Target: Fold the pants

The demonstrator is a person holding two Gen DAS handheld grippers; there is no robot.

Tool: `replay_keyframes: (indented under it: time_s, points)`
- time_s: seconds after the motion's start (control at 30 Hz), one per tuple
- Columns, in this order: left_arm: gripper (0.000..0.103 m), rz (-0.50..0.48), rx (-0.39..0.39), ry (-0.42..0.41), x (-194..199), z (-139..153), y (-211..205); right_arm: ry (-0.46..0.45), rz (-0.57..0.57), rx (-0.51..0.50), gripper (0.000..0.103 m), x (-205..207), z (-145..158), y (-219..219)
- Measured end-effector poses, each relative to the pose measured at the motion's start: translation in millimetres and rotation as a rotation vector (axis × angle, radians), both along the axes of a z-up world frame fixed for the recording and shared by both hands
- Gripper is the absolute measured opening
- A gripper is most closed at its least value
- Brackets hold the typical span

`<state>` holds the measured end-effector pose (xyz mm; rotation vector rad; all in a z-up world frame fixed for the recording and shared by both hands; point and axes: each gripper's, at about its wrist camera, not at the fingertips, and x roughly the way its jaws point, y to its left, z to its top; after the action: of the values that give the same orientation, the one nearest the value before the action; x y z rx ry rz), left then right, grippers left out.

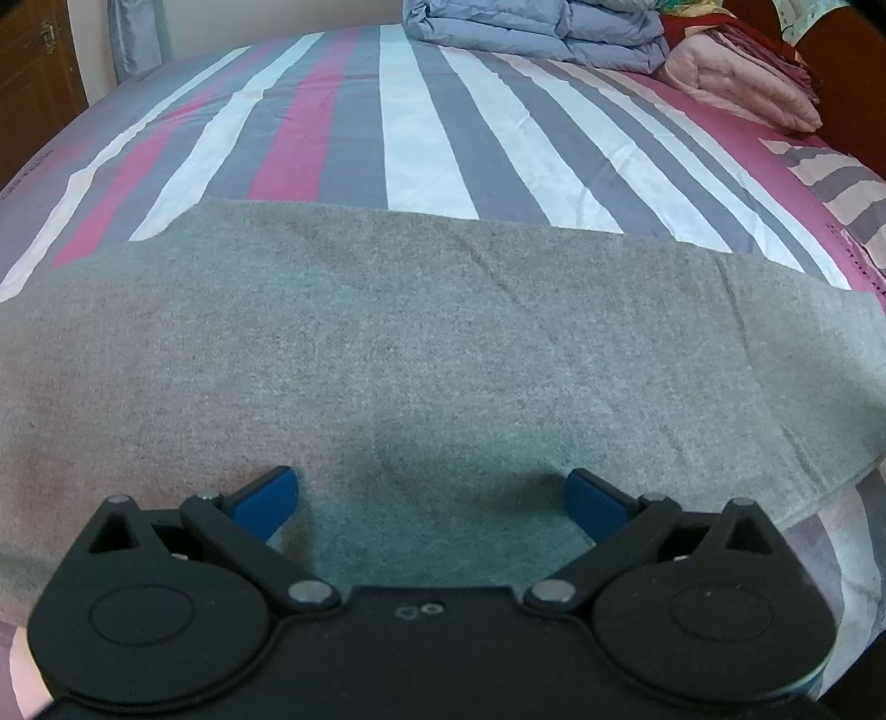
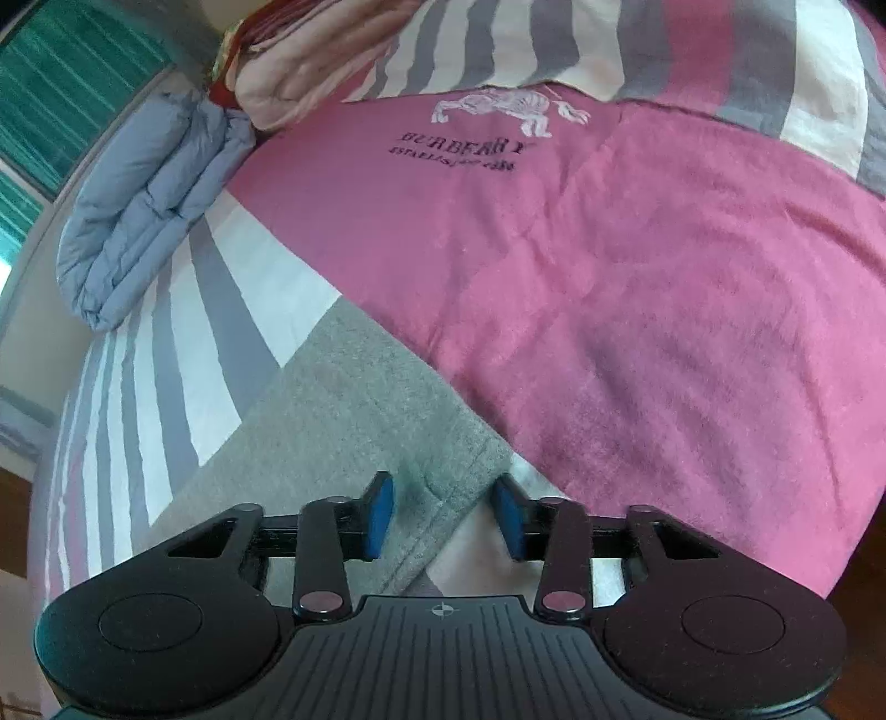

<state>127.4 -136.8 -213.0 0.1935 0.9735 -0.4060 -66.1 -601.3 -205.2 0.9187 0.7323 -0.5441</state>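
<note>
Grey pants (image 1: 387,332) lie flat across the striped bed sheet (image 1: 421,138), filling the width of the left wrist view. My left gripper (image 1: 432,498) hovers low over the near part of the pants, its blue pads spread wide with only flat cloth beneath them. In the right wrist view a hemmed corner of the pants (image 2: 354,399) reaches toward me and ends between the blue pads of my right gripper (image 2: 443,515). Those jaws stand narrow, with a gap showing on each side of the hem, so the pads do not press the cloth.
A folded blue duvet (image 1: 531,27) (image 2: 144,205) and a folded pink blanket (image 1: 742,83) (image 2: 293,77) sit at the head of the bed. A striped pillow (image 1: 841,188) lies at the right. The sheet's pink panel (image 2: 637,277) spreads beyond the hem.
</note>
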Motion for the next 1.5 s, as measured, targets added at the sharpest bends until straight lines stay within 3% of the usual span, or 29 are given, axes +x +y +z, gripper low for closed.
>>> replay_keyframes:
  time_s: [0.1, 0.4, 0.67, 0.7, 0.8, 0.87, 0.97, 1.03, 1.17, 1.33, 1.43, 1.5]
  points:
    - [0.097, -0.001, 0.003, -0.001, -1, -1, -1, -0.007, 0.009, 0.004, 0.02, -8, 5, 2]
    - [0.097, 0.002, 0.005, -0.007, -2, -2, -1, -0.083, 0.022, 0.03, 0.019, -9, 12, 4]
    - [0.097, 0.005, 0.005, -0.01, -3, -2, -1, -0.053, 0.029, 0.08, 0.016, 10, -1, -3]
    - [0.098, 0.005, 0.006, -0.011, -4, -2, -1, -0.067, 0.027, 0.061, 0.008, 10, 2, -2]
    - [0.098, 0.006, 0.01, -0.014, -4, -3, -2, -0.151, 0.066, 0.017, 0.007, 20, 21, 3]
    - [0.098, 0.008, 0.007, -0.014, -4, -3, -1, -0.272, 0.089, -0.011, 0.007, 26, 44, 7]
    - [0.098, 0.016, 0.0, -0.013, -4, -2, -1, -0.363, 0.143, -0.143, 0.007, 26, 73, 17]
    - [0.098, 0.017, 0.007, -0.018, -6, -3, -2, -0.319, 0.132, -0.133, 0.007, 21, 59, 14]
    - [0.097, 0.011, 0.009, -0.024, -8, -3, -2, -0.129, 0.055, -0.008, 0.007, 4, -7, 1]
    - [0.097, 0.015, 0.012, -0.019, -8, -2, -3, -0.129, 0.045, 0.022, 0.008, -2, -13, 0]
    - [0.097, 0.016, 0.01, -0.022, -8, -3, -3, -0.14, 0.042, 0.033, 0.018, -12, -4, -3]
    - [0.097, 0.018, 0.011, -0.023, -8, -3, -3, -0.138, 0.03, 0.031, 0.058, -21, 1, -5]
